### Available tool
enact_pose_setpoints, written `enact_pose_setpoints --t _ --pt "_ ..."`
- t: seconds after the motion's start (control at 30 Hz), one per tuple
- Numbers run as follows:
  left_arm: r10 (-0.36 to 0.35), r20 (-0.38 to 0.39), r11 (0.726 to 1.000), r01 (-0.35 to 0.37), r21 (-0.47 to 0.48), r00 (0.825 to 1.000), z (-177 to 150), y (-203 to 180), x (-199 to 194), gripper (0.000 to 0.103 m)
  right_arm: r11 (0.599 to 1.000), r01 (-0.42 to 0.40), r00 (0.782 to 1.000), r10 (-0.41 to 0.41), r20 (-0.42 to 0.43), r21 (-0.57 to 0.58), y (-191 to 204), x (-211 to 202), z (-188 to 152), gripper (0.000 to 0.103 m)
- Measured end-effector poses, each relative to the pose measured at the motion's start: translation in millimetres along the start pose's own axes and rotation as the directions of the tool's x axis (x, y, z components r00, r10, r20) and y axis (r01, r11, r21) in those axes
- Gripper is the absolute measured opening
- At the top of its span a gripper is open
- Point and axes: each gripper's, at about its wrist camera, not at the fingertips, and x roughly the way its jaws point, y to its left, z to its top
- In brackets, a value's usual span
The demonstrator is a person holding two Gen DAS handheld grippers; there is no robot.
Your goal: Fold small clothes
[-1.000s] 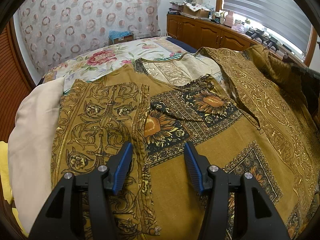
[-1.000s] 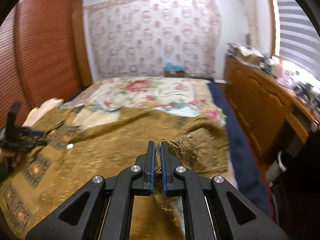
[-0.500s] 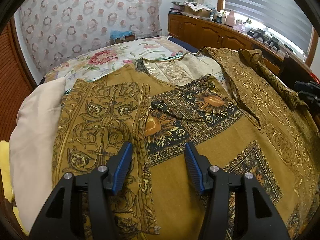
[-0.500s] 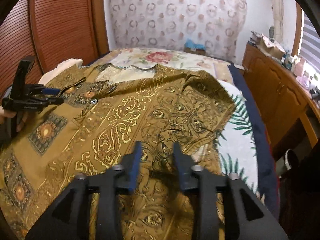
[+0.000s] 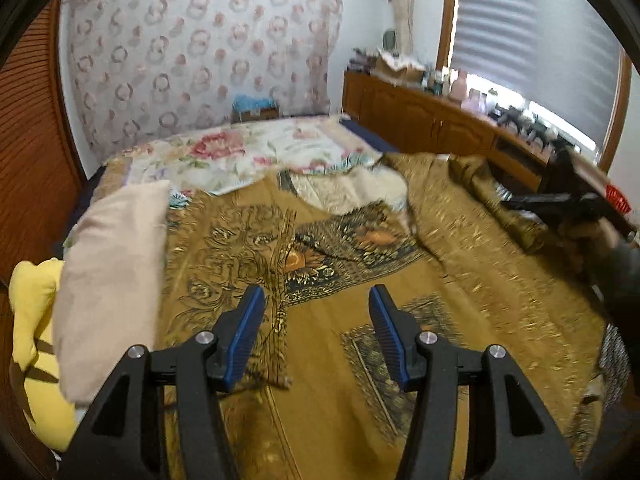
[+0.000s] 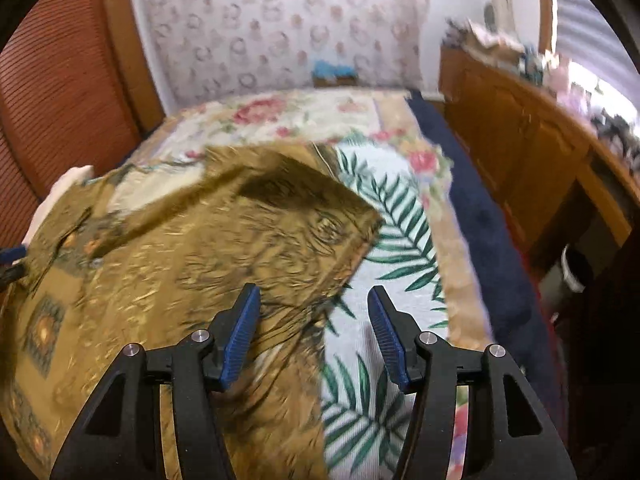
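We see the shirt point(image 5: 332, 344) spread on the bed point(image 6: 384, 248); left hand-held gripper point(image 5: 316, 332) wide, empty; right hand-held gripper point(image 6: 314, 332) opening, empty. Its loose sleeve point(image 6: 304, 220) may slump and spoil our fold.

Bright daylight from the blinds point(image 5: 532, 28), motion blur across both fisheye views, dark curved corners.

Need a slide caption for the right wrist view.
Right gripper opening, nothing between its fingers, above the golden patterned garment spread on the bed.
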Motion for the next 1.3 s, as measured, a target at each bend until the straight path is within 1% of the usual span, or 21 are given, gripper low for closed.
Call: enact_pose_setpoints --t 0.03,0.07,0.13,0.17,0.23,0.27,0.33,0.4,0.5,0.57,0.67,0.73,0.8,0.87,0.93,1.0,1.03,1.07,1.17,1.27,1.3 --pt "-0.005 0.014 1.0 0.005 -0.01 1.0 -1.4 1.3 -8.7 0.054 1.0 -0.011 1.0 0.011 -0.018 0.017 -3.2 8.2 1.7 0.057" --pt "-0.005 0.021 1.0 0.006 -0.016 1.0 -2.1 2.0 -13.3 0.054 0.999 -0.017 0.999 0.018 -0.027 0.028 -5.2 13.0 3.0 0.054" --pt "0.0 0.037 1.0 0.001 -0.022 0.999 -4.8 2.8 -22.8 0.054 0.999 -0.017 1.0 0.018 -0.024 0.037 -6.8 16.2 5.0 0.044" --pt "0.006 0.042 1.0 -0.005 -0.024 0.999 -5.6 3.1 -25.9 0.054 0.999 -0.023 0.999 0.024 -0.023 0.036 -6.5 16.5 6.3 0.034" --pt "0.02 0.051 0.999 -0.019 -0.029 0.998 -7.0 2.4 -30.8 0.054 0.999 -0.027 0.999 0.027 -0.023 0.024 -3.4 16.1 8.2 0.024" --pt "0.024 0.055 0.999 -0.022 -0.033 0.998 -8.2 3.2 -32.3 0.054 1.0 -0.019 1.0 0.019 -0.018 0.009 0.3 15.5 8.2 0.01" --pt "0.027 0.06 0.999 -0.025 -0.039 0.998 -9.1 5.3 -32.9 0.054 1.0 -0.001 1.0 0.002 0.023 -0.03 9.8 8.4 10.7 0.006" --pt "0.028 0.064 0.999 -0.025 -0.044 0.998 -10.2 5.9 -34.8 0.054 0.998 -0.033 0.998 0.035 0.048 -0.044 16.4 -0.1 14.5 0.004" --pt "0.025 0.068 0.998 -0.021 -0.051 0.997 -11.3 6.2 -34.7 0.054 0.996 -0.047 0.993 0.055 0.102 -0.081 30.4 -15.6 21.6 0.004" --pt "0.023 0.07 0.998 -0.019 -0.059 0.997 -12.2 7.6 -34.5 0.054 0.992 -0.074 0.989 0.085 0.118 -0.1 41.8 -22.9 27.1 0.004" --pt "0.018 0.068 0.998 -0.013 -0.066 0.998 -12.9 10.2 -32.5 0.054 0.984 -0.115 0.984 0.132 0.117 -0.138 62.2 -29.3 34.0 0.004" --pt "0.017 0.067 0.997 -0.012 -0.072 0.998 -13.0 11.0 -31.5 0.054 0.977 -0.123 0.983 0.143 0.11 -0.173 79.1 -31.4 37.2 0.004" --pt "0.012 0.067 0.997 -0.007 -0.072 0.998 -14.7 10.8 -32.1 0.054 0.973 -0.123 0.983 0.147 0.111 -0.195 91.9 -33.7 38.7 0.014" --pt "0.013 0.066 0.998 -0.009 -0.069 0.998 -15.9 9.9 -31.9 0.054 0.967 -0.151 0.977 0.177 0.115 -0.204 99.6 -37.8 39.7 0.015" --pt "0.012 0.067 0.997 -0.007 -0.071 0.998 -15.9 10.5 -31.8 0.054 0.963 -0.161 0.973 0.192 0.13 -0.216 102.9 -44.9 40.2 0.022" --pt "0.012 0.069 0.997 -0.007 -0.073 0.998 -15.6 10.4 -31.8 0.054 0.963 -0.153 0.972 0.187 0.141 -0.221 103.5 -50.1 39.9 0.043" --pt "0.014 0.071 0.997 -0.008 -0.075 0.997 -15.5 10.6 -31.9 0.054 0.962 -0.155 0.97 0.191 0.148 -0.226 102.2 -53.2 39.5 0.047" --pt "0.017 0.074 0.997 -0.011 -0.077 0.997 -15.7 11.1 -31.9 0.054 0.96 -0.153 0.969 0.193 0.157 -0.233 101.6 -56.2 38.6 0.049" --pt "0.026 0.075 0.996 -0.019 -0.089 0.997 -15.2 14.8 -31.3 0.054 0.965 -0.123 0.972 0.164 0.166 -0.233 94.0 -59.7 36.5 0.05" --pt "0.044 0.073 0.995 -0.037 -0.096 0.996 -14.3 22.8 -29.8 0.054 0.974 -0.092 0.98 0.125 0.154 -0.207 83.4 -51.2 37.9 0.052" --pt "0.051 0.072 0.994 -0.044 -0.096 0.996 -12.9 25.9 -28.8 0.054 0.976 -0.075 0.983 0.106 0.148 -0.203 79.9 -46.3 37.2 0.054"
